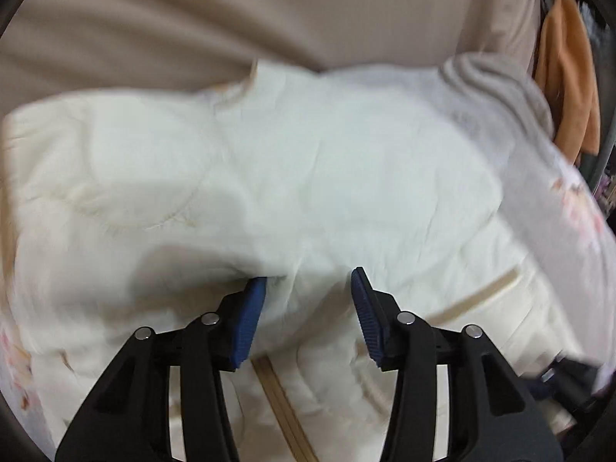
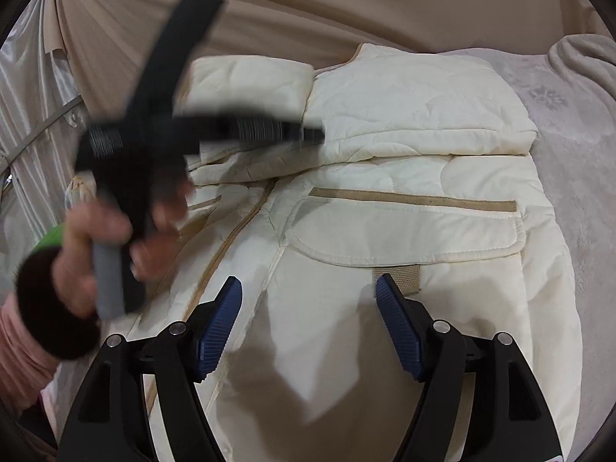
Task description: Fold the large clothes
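Observation:
A cream quilted jacket lies flat on the bed with its upper part and sleeves folded over. It has a tan zipper and a pocket flap under tan trim. My right gripper hovers open over the lower front, with nothing between its blue pads. A hand holds the left tool's black frame, blurred, at the jacket's left side. In the blurred left wrist view my left gripper stands with its jaws apart over the cream jacket. Its left pad tip is tucked against a fold, and no cloth is pinched.
A pale grey blanket covers the bed to the right of the jacket. A beige drape hangs behind and a shiny curtain at the left. An orange cloth hangs at the far right. A pink sleeve enters at lower left.

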Motion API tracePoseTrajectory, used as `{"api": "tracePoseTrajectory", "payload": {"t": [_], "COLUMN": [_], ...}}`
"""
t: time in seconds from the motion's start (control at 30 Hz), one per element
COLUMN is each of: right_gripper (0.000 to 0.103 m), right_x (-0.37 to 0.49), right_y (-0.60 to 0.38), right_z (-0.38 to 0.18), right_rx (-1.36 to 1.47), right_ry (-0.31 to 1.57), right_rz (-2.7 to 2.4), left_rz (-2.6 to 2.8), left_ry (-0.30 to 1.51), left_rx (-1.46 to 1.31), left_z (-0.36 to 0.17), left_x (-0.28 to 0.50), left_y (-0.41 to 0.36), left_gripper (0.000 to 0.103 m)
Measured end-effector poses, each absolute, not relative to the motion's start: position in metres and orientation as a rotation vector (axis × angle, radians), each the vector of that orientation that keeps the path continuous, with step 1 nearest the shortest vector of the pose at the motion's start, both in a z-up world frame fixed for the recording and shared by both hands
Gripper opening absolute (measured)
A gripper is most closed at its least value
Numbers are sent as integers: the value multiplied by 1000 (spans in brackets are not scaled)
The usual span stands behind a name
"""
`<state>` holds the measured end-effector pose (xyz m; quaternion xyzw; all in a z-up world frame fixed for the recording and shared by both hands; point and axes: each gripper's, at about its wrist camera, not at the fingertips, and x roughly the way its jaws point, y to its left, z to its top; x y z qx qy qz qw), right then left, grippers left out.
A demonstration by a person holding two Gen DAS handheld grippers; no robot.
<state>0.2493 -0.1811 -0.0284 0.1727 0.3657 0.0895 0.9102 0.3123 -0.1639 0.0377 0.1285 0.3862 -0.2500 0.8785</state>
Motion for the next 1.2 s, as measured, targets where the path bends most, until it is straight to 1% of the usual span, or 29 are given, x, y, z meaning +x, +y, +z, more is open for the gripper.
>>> {"api": "tracePoseTrajectory", "payload": {"t": [0.03, 0.07, 0.1, 0.13, 0.17, 0.2, 0.3, 0.47, 0.57, 0.7, 0.73, 0.77, 0.8, 0.83, 0.87, 0.93, 1.0, 1.07, 1.17, 1.2], "right_gripper": [71, 71, 71, 71, 72, 74, 75, 77, 77, 76, 71, 60, 27, 8, 9, 9, 9, 19, 24, 25], "right_x": [248, 248, 248, 249, 250, 252, 268, 331, 376, 412, 417, 424, 431, 435, 435, 422, 403, 389, 384, 381], "right_y": [-183, -186, -190, -194, -198, -201, -189, -127, -82, -51, -46, -45, -51, -64, -88, -134, -186, -233, -285, -294], "right_z": [-27, -25, -21, -17, -11, -4, 21, 45, 37, 17, 15, 14, 16, 22, 31, 46, 49, 33, -13, -21], "right_rx": [356, 351, 348, 351, 354, 341, 212, -34, -154, -177, -197, -208, -172, -80, 80, 309, 481, 598, 643, 685], "right_ry": [753, 752, 748, 738, 726, 710, 662, 628, 644, 684, 681, 681, 690, 705, 698, 636, 584, 604, 748, 754], "right_rz": [180, 170, 151, 137, 125, 102, 81, 198, 260, 328, 304, 282, 275, 289, 318, 341, 289, 177, 21, 30], "left_rz": [-538, -553, -563, -572, -570, -557, -474, -301, -225, -193, -190, -179, -164, -154, -149, -157, -170, -205, -299, -317], "left_ry": [816, 816, 816, 802, 780, 764, 720, 725, 760, 838, 855, 865, 870, 869, 870, 876, 868, 859, 890, 910], "left_rx": [252, 226, 193, 146, 109, 75, -18, -124, -167, -223, -239, -242, -241, -238, -238, -261, -291, -317, -405, -440], "left_z": [33, 33, 37, 44, 55, 62, 83, 84, 74, 48, 42, 35, 31, 28, 27, 26, 30, 37, 40, 38], "left_x": [307, 303, 300, 295, 293, 291, 293, 315, 330, 351, 356, 358, 362, 363, 364, 364, 358, 350, 349, 353], "left_y": [-150, -134, -120, -95, -74, -56, 4, 64, 96, 106, 110, 112, 114, 117, 119, 124, 129, 130, 125, 124], "left_gripper": [51, 60, 66, 79, 88, 90, 91, 90, 90, 90, 90, 89, 89, 89, 88, 86, 85, 85, 87, 87]}}
